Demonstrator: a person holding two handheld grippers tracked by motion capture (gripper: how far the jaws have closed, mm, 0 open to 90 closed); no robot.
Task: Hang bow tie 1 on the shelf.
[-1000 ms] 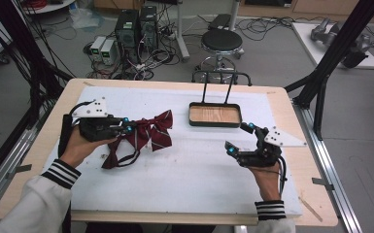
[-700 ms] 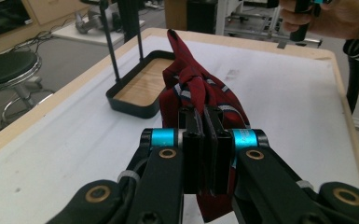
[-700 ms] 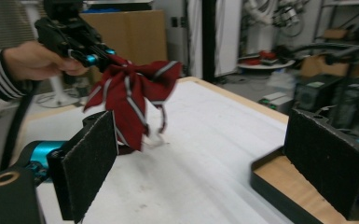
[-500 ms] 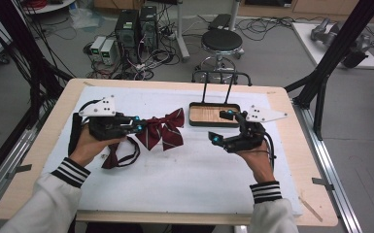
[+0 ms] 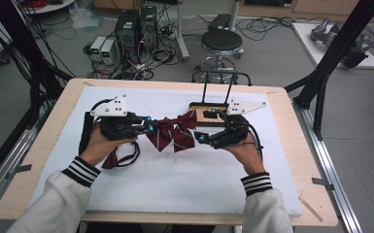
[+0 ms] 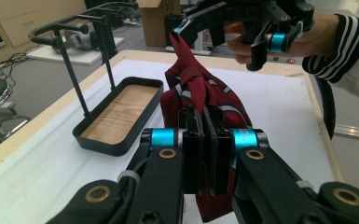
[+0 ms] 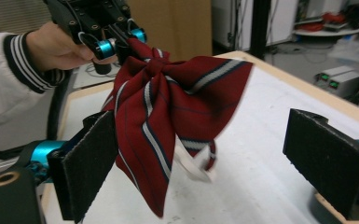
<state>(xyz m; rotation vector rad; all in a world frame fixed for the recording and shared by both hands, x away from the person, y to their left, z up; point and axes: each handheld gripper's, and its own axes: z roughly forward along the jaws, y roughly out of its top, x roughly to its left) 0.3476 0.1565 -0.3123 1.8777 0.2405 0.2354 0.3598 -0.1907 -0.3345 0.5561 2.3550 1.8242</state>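
Note:
A dark red bow tie (image 5: 172, 133) with white and navy stripes hangs just above the white mat. My left gripper (image 5: 146, 127) is shut on its left wing; in the left gripper view the jaws close on the fabric of the bow tie (image 6: 200, 93). The bow tie's strap (image 5: 121, 158) trails on the mat under the left hand. My right gripper (image 5: 205, 126) stands open at the bow's right wing. In the right gripper view the bow tie (image 7: 177, 107) hangs between the open pads (image 7: 91, 163), against the left one, with my left gripper (image 7: 116, 42) behind it.
A black tray (image 5: 199, 107) with a wooden floor and a tall wire handle (image 5: 218, 77) stands at the back of the mat, partly behind the right gripper; its wall (image 6: 98, 140) is close to the left of the bow in the left gripper view.
The left gripper carried the bow tie rightward toward the table's middle. The right gripper swung up and left from the front right, past the tray, to the bow's right side.

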